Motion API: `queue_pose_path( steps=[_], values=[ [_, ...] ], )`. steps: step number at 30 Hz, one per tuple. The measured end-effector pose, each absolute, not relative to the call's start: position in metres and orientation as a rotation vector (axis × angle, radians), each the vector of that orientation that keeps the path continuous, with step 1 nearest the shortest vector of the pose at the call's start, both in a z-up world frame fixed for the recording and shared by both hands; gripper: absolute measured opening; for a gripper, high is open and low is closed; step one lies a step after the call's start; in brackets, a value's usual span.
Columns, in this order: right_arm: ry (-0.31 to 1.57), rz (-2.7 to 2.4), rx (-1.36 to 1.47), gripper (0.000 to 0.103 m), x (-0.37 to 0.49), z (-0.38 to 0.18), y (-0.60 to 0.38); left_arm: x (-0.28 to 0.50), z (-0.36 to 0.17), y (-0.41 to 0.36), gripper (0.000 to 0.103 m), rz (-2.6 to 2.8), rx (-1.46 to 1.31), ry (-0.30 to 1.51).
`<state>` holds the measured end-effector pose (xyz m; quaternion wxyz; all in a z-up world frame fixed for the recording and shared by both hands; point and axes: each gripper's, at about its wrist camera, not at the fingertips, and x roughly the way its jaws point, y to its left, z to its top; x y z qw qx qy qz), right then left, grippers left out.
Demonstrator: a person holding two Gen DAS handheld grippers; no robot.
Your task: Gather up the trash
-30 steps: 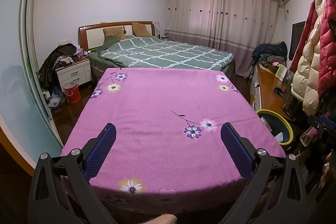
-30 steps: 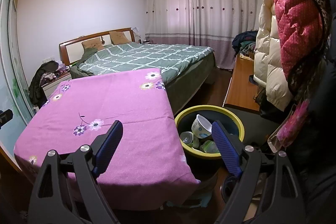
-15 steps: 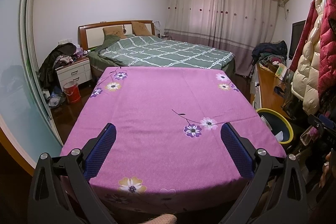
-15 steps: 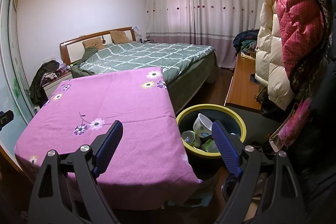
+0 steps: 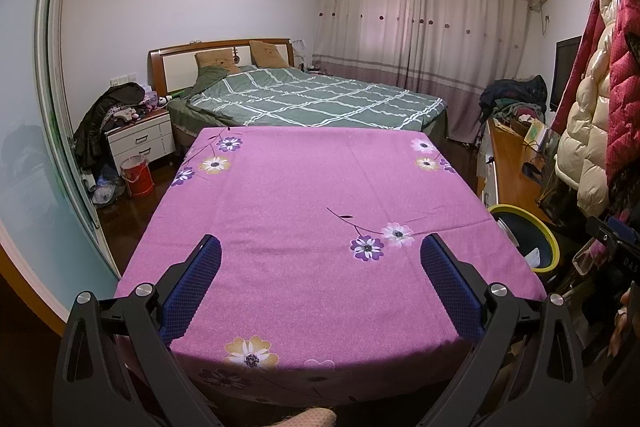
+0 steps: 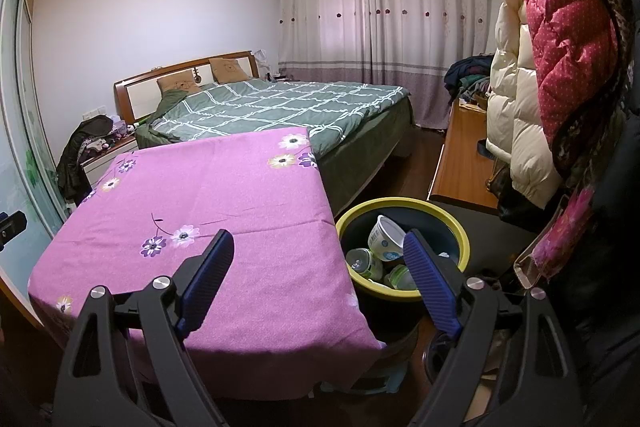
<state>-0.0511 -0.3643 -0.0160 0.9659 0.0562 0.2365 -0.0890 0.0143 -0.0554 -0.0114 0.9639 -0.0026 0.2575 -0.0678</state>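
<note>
A yellow-rimmed dark trash bin (image 6: 460,227) stands on the floor right of the table with the purple floral cloth (image 6: 224,195). In the bin lie a white paper cup (image 6: 386,237), a plastic bottle (image 6: 362,263) and other containers. The bin also shows at the right in the left wrist view (image 5: 550,243). My left gripper (image 5: 320,259) is open and empty above the cloth's near half (image 5: 304,211). My right gripper (image 6: 318,259) is open and empty over the table's right edge, its right finger in front of the bin. I see no trash on the cloth.
A green checked bed (image 5: 320,99) lies behind the table. A nightstand with clothes (image 5: 136,131) and a red bucket (image 5: 138,175) stand at the left. A wooden desk (image 6: 464,163) and hanging padded coats (image 6: 560,39) crowd the right. Curtains cover the far wall.
Both views have shifted only slightly. Both grippers stay open and empty.
</note>
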Motion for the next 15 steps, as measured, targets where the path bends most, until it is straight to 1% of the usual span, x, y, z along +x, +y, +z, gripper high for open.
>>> queue_pose_path(
  steps=[15],
  values=[
    [0.482,-0.180,0.115,0.082,-0.0498,-0.0173,-0.3628,0.0138,-0.0136,-0.0571,0.098,-0.144,-0.008,0.518]
  ],
)
